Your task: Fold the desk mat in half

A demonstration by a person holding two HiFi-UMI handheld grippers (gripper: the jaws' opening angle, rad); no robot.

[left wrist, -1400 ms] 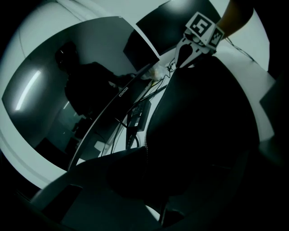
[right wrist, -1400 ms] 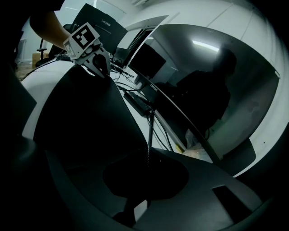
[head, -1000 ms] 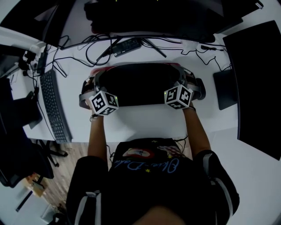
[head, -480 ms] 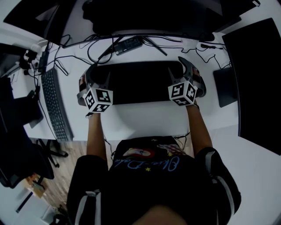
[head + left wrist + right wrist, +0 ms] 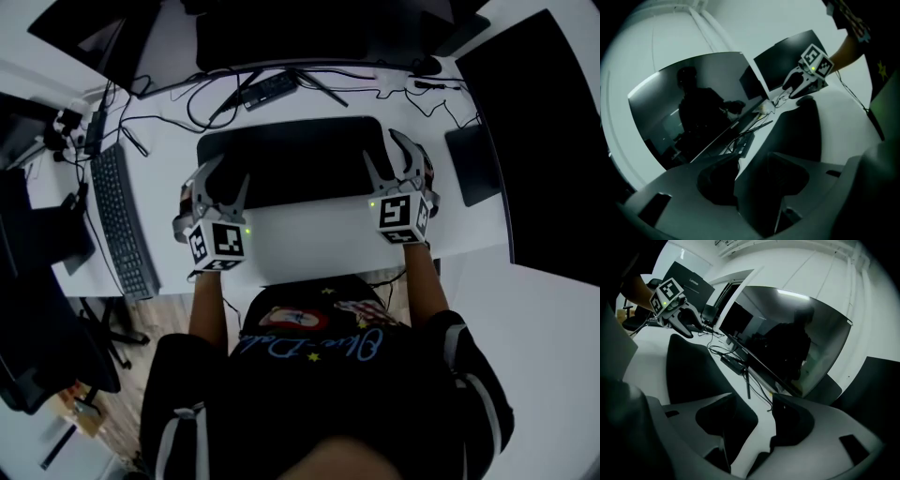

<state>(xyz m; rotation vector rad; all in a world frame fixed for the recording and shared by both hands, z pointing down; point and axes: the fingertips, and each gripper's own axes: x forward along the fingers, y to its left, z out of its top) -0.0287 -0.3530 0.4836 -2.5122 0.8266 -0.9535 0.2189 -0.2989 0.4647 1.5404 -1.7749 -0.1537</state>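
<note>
The black desk mat [image 5: 291, 159] lies flat on the white desk [image 5: 309, 246] as one dark rectangle in front of the monitor. My left gripper [image 5: 231, 174] hangs over its near left corner. Its jaws have just been opening and stand wide apart with nothing between them. My right gripper [image 5: 382, 148] hangs over the mat's right end, its jaws also just opened and empty. In the left gripper view my own jaws [image 5: 754, 173] frame the mat [image 5: 806, 126] and the right gripper [image 5: 808, 77]. The right gripper view shows its jaws [image 5: 764, 420], the mat [image 5: 689, 366] and the left gripper [image 5: 677, 310].
A wide monitor [image 5: 309, 28] stands behind the mat, with a black remote-like bar [image 5: 269, 91] and loose cables before it. A keyboard [image 5: 117, 225] lies at the left. A small black pad [image 5: 469, 164] and a large black panel [image 5: 539, 141] are at the right.
Both grippers held the mat's raised edge a second ago. They have let go, the mat has dropped flat, and both grippers have drawn back toward me and risen.
</note>
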